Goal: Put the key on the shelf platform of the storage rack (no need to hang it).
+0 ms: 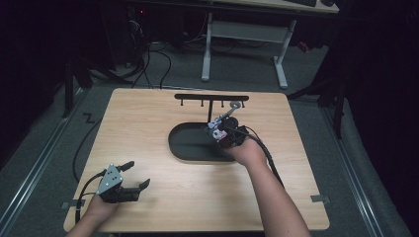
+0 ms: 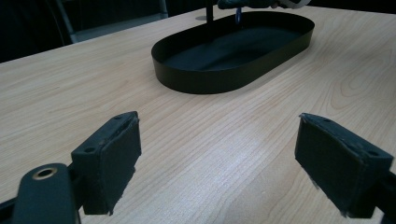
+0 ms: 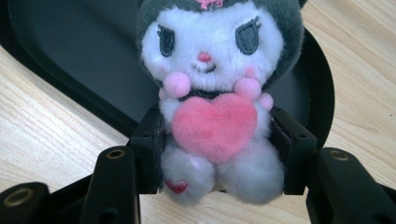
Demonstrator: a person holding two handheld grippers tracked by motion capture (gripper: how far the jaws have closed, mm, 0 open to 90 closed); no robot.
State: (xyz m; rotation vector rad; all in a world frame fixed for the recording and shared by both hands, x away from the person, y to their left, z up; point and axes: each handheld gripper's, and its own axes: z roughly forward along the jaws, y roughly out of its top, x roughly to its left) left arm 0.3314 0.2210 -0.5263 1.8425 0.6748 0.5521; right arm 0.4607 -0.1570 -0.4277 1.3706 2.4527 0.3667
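A small plush doll (image 3: pixel 212 93) with a white face, dark grey hood and pink heart is squeezed between the black jaws of my right gripper (image 3: pixel 215 151). In the high view that right gripper (image 1: pixel 220 132) hovers with the doll (image 1: pixel 216 131) over the right end of a black oval tray (image 1: pixel 185 143). A black hook rack (image 1: pixel 211 97) stands behind the tray. My left gripper (image 1: pixel 136 175) rests near the table's front left, jaws spread wide. In the left gripper view its two pads (image 2: pixel 112 158) frame bare wood, with the tray (image 2: pixel 205 77) farther off.
The light wooden table (image 1: pixel 148 113) has rounded corners. A grey desk frame (image 1: pixel 242 34) and cables lie on the floor beyond its far edge. Cables trail from both grippers off the front of the table.
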